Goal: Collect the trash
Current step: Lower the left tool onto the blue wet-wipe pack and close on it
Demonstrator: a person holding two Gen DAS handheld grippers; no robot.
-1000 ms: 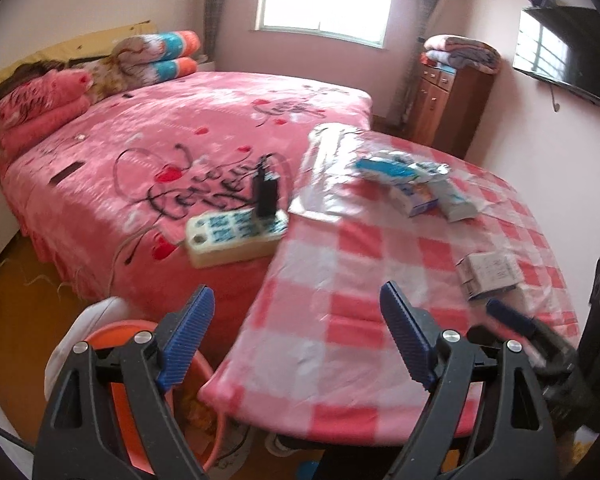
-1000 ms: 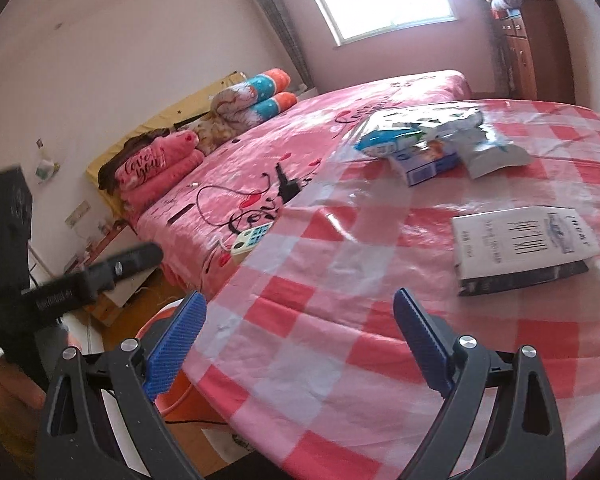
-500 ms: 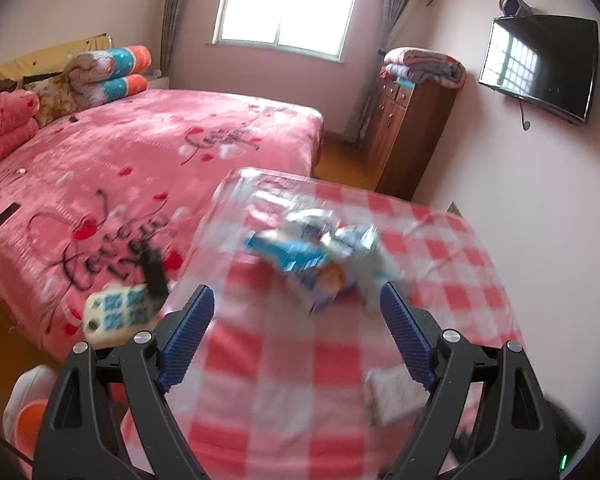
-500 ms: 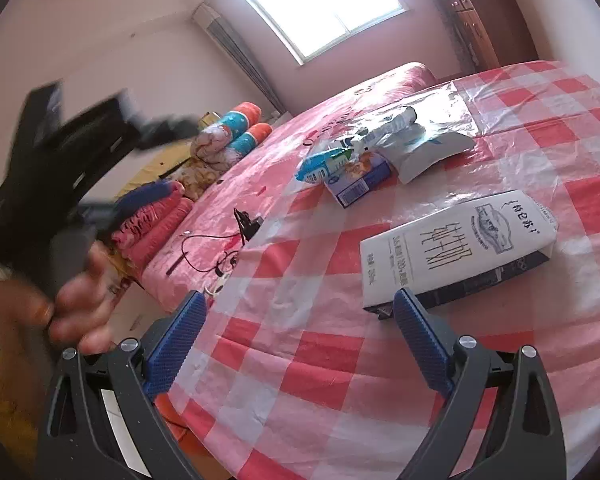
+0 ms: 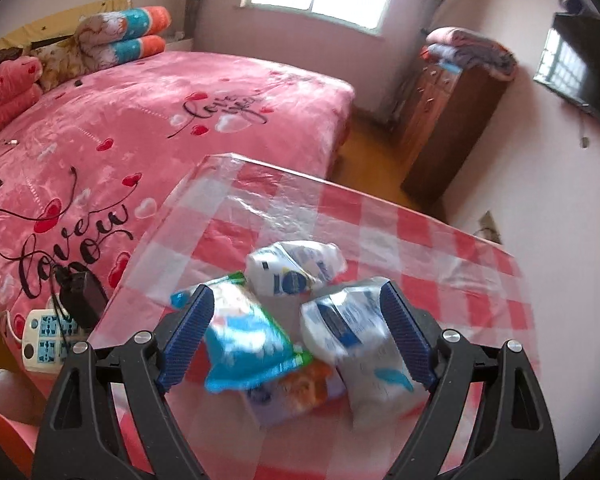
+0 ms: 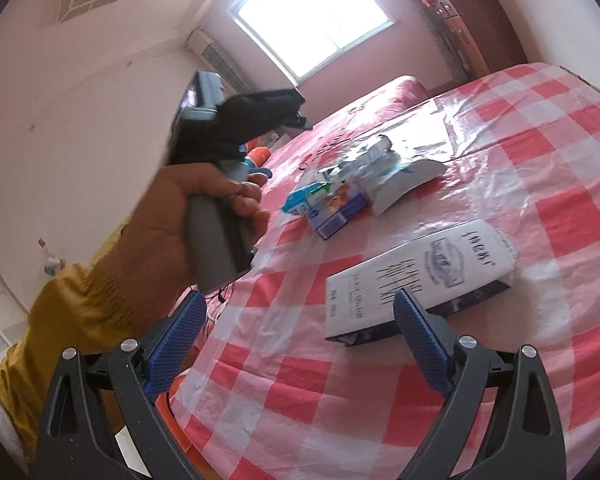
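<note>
Left gripper [image 5: 296,334] jaws spread wide, hovering over a trash pile on the checked tablecloth [image 5: 440,256]. Between its fingers: blue-green snack wrapper [image 5: 248,344] just inside the left finger, crumpled white-blue pouch [image 5: 352,332] touching the inside of the right finger. Under the wrapper an orange-purple small carton [image 5: 300,394] pokes out. Ahead of the fingertips, white pouch with blue round logo [image 5: 288,270], touching the pile. Nothing pinched.

Left of the left gripper, off the table edge: power strip [image 5: 46,338] with black adapter [image 5: 82,300] plugged in, lying on the pink bed [image 5: 140,120]. Wooden cabinet [image 5: 448,120] far ahead to the right.

Right gripper [image 6: 296,334] jaws also spread, holding nothing. White milk carton [image 6: 416,280] lies flat just ahead of its right fingertip, partly overlapped by it. Trash pile [image 6: 356,184] further ahead. The left hand [image 6: 188,216] gripping its tool handle blocks the view ahead-left of the right gripper.
</note>
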